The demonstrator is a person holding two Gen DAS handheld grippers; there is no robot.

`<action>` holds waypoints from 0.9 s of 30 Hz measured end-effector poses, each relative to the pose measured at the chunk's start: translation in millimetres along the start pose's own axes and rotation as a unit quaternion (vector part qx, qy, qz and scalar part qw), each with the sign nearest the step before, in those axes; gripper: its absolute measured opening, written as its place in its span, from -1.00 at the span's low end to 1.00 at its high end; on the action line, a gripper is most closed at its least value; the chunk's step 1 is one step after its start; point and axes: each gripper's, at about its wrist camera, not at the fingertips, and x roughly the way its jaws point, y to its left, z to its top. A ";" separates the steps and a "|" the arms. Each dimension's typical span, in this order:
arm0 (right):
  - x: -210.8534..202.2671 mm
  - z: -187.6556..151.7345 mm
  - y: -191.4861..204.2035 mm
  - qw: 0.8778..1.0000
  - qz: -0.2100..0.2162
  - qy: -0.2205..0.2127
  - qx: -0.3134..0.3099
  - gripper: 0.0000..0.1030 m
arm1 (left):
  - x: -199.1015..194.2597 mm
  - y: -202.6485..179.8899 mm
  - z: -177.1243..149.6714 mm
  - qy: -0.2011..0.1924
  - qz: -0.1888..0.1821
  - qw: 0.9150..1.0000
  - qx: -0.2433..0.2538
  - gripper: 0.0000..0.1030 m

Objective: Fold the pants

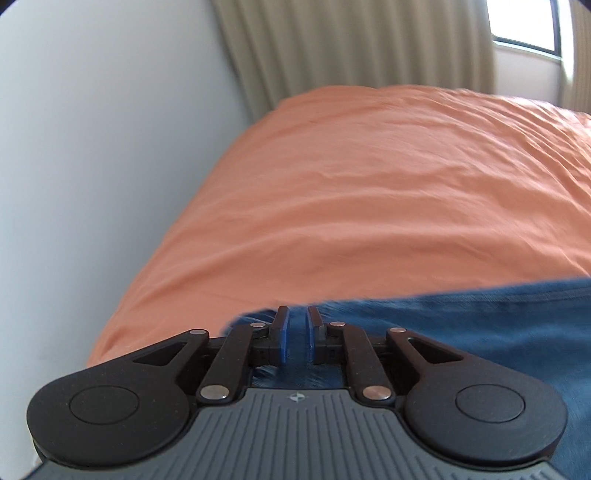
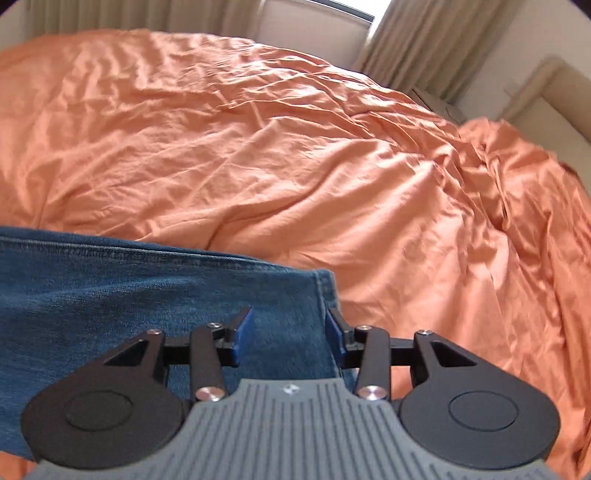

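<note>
the blue denim pants (image 2: 129, 295) lie flat on the bed, spread over the wrinkled orange bedsheet (image 2: 295, 147). in the right wrist view the right gripper (image 2: 290, 325) hangs over the hemmed end of a pant leg, jaws well apart, denim showing between the blue pads (image 2: 243, 332) but nothing pinched. the stitched hem (image 2: 327, 295) runs just inside the right-hand finger. over in the left wrist view, the left gripper (image 1: 297, 328) sits low above the pants' edge, jaws parted by a narrow gap, pads not pressing on the cloth, so it holds nothing. denim stretches away to the right there. beige curtains (image 1: 351, 40) hang behind the bed, a white wall (image 1: 92, 147) on the left, a window (image 1: 524, 22) top right.
</note>
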 end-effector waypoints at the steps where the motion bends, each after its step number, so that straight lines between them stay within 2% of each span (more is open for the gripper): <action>1: -9.9 -10.6 -16.0 0.999 0.009 0.002 0.046 -0.28 | -1.1 -10.2 -2.6 0.002 -0.006 1.000 0.012 -0.72; 3: -19.7 -30.0 -44.9 0.992 0.039 0.008 0.123 -0.32 | -2.4 -31.5 -8.9 0.008 -0.016 0.999 0.033 -0.71; 5: -22.5 -53.0 -69.0 0.979 0.065 0.014 0.191 -0.39 | -5.6 -47.0 -15.1 0.015 -0.023 0.999 0.045 -0.71; 7: -19.2 -74.4 -87.5 0.962 0.091 0.022 0.256 -0.48 | -9.0 -55.3 -21.2 0.022 -0.024 0.998 0.051 -0.71; 9: -10.8 -94.2 -100.3 0.941 0.120 0.031 0.314 -0.48 | -12.2 -62.0 -24.6 0.032 -0.019 0.998 0.051 -0.71; 12: 3.3 -116.0 -108.7 0.914 0.157 0.025 0.374 -0.48 | -21.5 -64.5 -25.1 0.040 -0.012 0.998 0.051 -0.71; 15: 12.8 -121.3 -112.3 0.898 0.177 0.004 0.402 -0.52 | -31.5 -64.1 -20.4 0.044 -0.011 0.998 0.038 -0.70; 17: 23.9 -120.2 -112.4 0.895 0.167 0.015 0.413 -0.57 | -37.7 -63.6 -18.6 0.045 -0.010 0.999 0.028 -0.65; 19: 28.6 -119.7 -115.5 0.890 0.168 0.011 0.424 -0.99 | -40.4 -64.6 -18.4 0.049 -0.007 0.999 0.019 -0.63; 21: 17.5 -115.6 -119.8 0.890 0.183 -0.027 0.416 -1.00 | -42.7 -66.9 -20.2 0.054 -0.004 0.998 0.018 -0.63; 22: 9.9 -112.8 -121.3 0.896 0.182 -0.042 0.403 -1.00 | -43.8 -67.8 -21.5 0.055 -0.002 0.998 0.021 -0.63; 23: 6.8 -110.9 -121.9 0.901 0.178 -0.043 0.394 -1.00 | -44.8 -68.6 -22.9 0.055 0.000 0.998 0.024 -0.63; 26: 19.2 -113.2 -125.4 0.910 0.155 -0.009 0.384 -1.00 | -44.7 -70.6 -27.4 0.062 0.005 0.998 0.031 -0.63; 27: 25.9 -116.6 -125.9 0.909 0.150 0.006 0.389 -1.00 | -43.5 -71.1 -28.6 0.065 0.006 0.997 0.032 -0.63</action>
